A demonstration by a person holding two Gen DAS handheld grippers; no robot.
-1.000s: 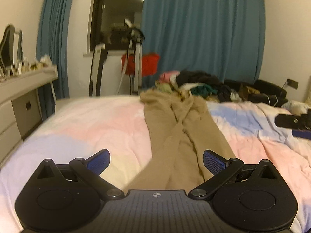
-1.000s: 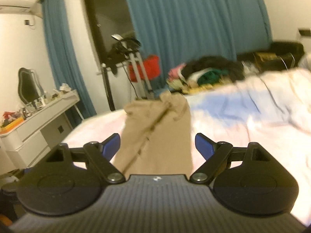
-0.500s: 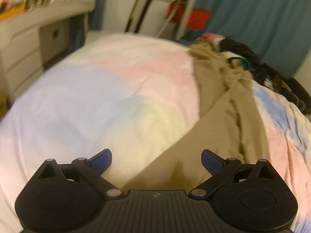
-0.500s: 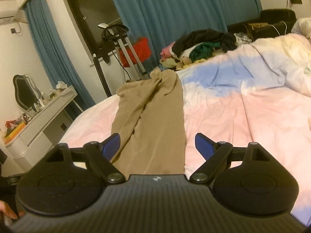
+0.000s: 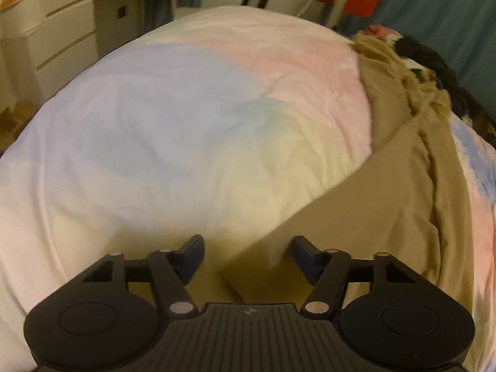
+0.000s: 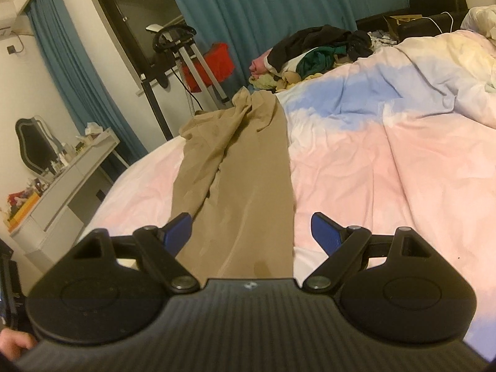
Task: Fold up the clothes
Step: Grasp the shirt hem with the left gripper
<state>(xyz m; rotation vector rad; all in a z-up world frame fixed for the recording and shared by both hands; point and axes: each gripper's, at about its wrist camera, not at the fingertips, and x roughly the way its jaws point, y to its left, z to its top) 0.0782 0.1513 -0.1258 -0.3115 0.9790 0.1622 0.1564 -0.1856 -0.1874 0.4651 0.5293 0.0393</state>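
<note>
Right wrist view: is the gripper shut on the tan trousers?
No, the right gripper is open, its blue fingers wide apart above the tan trousers.

Bedroom in a home: bed (image 6: pixel 387 161) under the right gripper (image 6: pixel 251 232), clothes pile (image 6: pixel 313 55) and teal curtains (image 6: pixel 263 6) beyond it, dresser (image 6: pixel 62 183) with mirror (image 6: pixel 34 145) to its left.

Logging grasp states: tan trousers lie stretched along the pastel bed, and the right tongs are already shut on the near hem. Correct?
Not quite. In the right wrist view the right tongs are open above the tan trousers, gripping nothing. The trousers do lie stretched along the pastel bed.
</note>
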